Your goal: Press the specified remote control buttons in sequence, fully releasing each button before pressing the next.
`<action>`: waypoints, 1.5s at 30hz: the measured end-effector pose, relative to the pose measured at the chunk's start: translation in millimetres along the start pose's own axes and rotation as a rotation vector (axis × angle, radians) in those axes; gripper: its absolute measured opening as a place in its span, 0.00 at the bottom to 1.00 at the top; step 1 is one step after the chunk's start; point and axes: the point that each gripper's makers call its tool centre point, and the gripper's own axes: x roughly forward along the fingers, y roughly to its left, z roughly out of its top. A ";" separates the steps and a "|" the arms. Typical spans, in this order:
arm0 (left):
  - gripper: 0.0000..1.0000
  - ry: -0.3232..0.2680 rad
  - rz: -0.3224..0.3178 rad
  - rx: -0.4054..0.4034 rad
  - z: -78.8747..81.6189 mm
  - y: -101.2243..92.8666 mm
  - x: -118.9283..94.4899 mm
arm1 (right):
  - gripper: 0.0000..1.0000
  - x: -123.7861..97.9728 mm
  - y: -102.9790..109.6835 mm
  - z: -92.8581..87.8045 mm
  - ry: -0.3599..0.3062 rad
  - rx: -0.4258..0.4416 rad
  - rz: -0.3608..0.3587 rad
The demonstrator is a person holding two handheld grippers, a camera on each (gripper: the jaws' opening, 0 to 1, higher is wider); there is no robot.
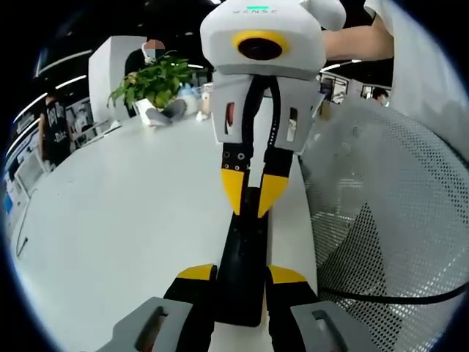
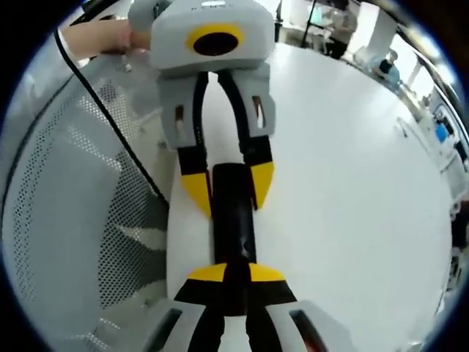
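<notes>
Two grippers are meeting over one black remote control [image 1: 245,264], which is lying lengthwise on the white table [image 1: 117,220], close to the table's edge. In the left gripper view, the left gripper [image 1: 242,277] is sitting nearest, its yellow-tipped jaws pressing against both sides of the remote's near end. At the remote's far end, the right gripper [image 1: 253,192] is pointing back, its jaws drawn close together with the tips on the remote's top face; pale lettering on its white housing is too blurred to read. In the right gripper view, the right gripper [image 2: 233,273] is narrowing onto the remote [image 2: 233,213], and the left gripper [image 2: 229,192] is flanking it beyond. Beside the remote, a perforated white mesh surface [image 1: 388,213] is curving away. Farther back, a potted green plant [image 1: 152,82] is standing on the table.
</notes>
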 end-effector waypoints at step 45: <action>0.25 0.013 0.005 -0.002 -0.4 0.1 0.2 | 0.08 -4.1 2.4 -7.8 -0.017 -0.012 -0.043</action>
